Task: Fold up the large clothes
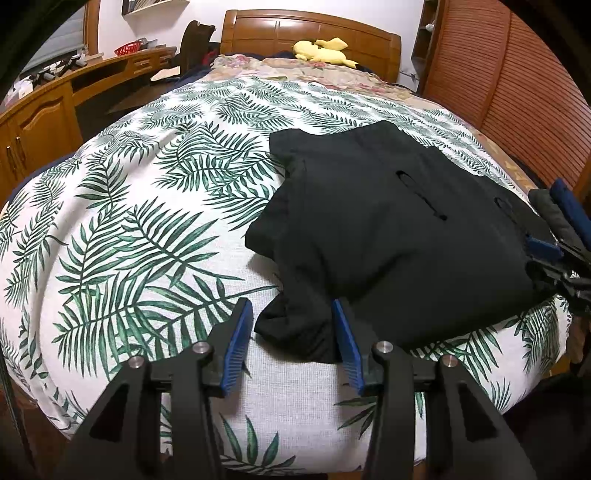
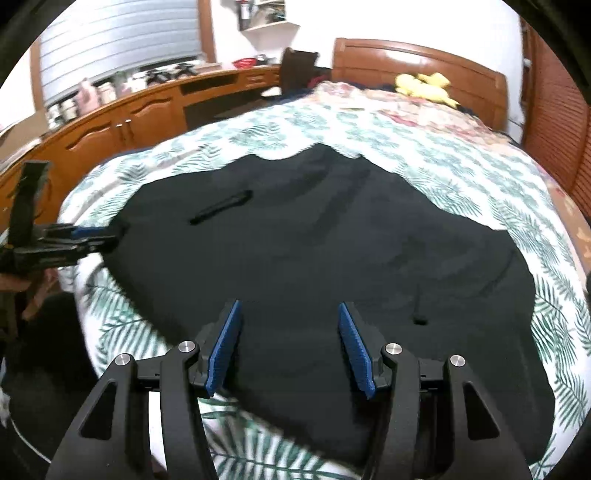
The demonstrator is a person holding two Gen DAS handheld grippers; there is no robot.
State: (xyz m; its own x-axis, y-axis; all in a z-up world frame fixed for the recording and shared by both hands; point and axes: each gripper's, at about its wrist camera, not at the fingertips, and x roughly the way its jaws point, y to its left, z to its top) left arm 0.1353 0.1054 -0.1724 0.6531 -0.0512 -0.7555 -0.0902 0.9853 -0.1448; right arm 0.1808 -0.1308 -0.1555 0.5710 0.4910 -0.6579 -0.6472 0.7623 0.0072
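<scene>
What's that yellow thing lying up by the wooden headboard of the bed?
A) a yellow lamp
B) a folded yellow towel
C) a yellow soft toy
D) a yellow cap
C: the yellow soft toy lies on the floral bedding just in front of the headboard, its lumpy limbs sticking out, far beyond the black garment spread on the leaf-print cover.

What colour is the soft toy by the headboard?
Yellow soft toy, clearest in the left wrist view.

Left gripper (image 1: 291, 325) jaws parted; right gripper (image 2: 290, 328) jaws apparently parted, angled down
</scene>
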